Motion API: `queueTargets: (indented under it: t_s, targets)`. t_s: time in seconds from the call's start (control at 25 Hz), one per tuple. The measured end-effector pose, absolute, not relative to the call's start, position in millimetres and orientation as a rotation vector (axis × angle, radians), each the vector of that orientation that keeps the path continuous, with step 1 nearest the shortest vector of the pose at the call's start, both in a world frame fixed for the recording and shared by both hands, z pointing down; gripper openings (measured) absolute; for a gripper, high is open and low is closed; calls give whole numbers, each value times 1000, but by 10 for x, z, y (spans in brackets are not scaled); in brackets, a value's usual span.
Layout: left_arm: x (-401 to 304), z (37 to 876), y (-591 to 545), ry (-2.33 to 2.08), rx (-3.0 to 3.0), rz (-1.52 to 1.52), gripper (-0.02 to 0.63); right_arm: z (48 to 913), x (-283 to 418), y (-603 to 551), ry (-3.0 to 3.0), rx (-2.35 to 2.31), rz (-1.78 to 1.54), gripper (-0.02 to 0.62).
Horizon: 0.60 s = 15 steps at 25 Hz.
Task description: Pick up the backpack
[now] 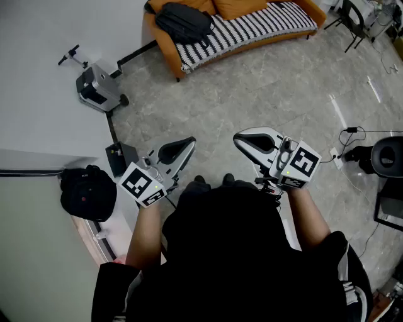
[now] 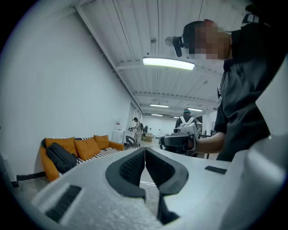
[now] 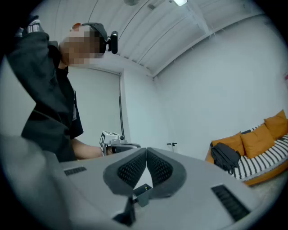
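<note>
The black backpack (image 1: 184, 24) lies on the left end of an orange sofa (image 1: 165, 45) with a striped seat, far across the floor in the head view. Both grippers are held level in front of my body, well short of it. My left gripper (image 1: 190, 143) is shut and empty, as is my right gripper (image 1: 238, 139). In the left gripper view the backpack (image 2: 60, 157) leans on the sofa at the far left, beyond the closed left gripper (image 2: 145, 153). The right gripper view shows the backpack (image 3: 225, 156) at the right, past the closed right gripper (image 3: 147, 155).
A grey wheeled machine (image 1: 97, 88) stands by the white wall at the left. A small black box (image 1: 119, 157) and a black bag (image 1: 88, 193) sit near my left side. Cables and a black device (image 1: 360, 154) lie at the right; a chair (image 1: 352, 19) stands behind the sofa's end.
</note>
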<state>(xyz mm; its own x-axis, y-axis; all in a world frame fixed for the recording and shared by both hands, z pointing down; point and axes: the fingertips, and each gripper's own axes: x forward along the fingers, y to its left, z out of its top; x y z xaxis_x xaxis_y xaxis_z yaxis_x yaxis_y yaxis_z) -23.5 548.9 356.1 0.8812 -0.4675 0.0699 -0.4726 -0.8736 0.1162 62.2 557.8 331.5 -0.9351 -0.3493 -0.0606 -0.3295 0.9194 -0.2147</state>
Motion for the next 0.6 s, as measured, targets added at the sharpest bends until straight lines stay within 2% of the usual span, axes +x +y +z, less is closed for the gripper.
queueTargets:
  t_s: [0.6]
  targets:
    - [-208, 3588, 5530, -794, 2885, 39, 23, 3371, 669, 5599, 2966, -498, -322, 28]
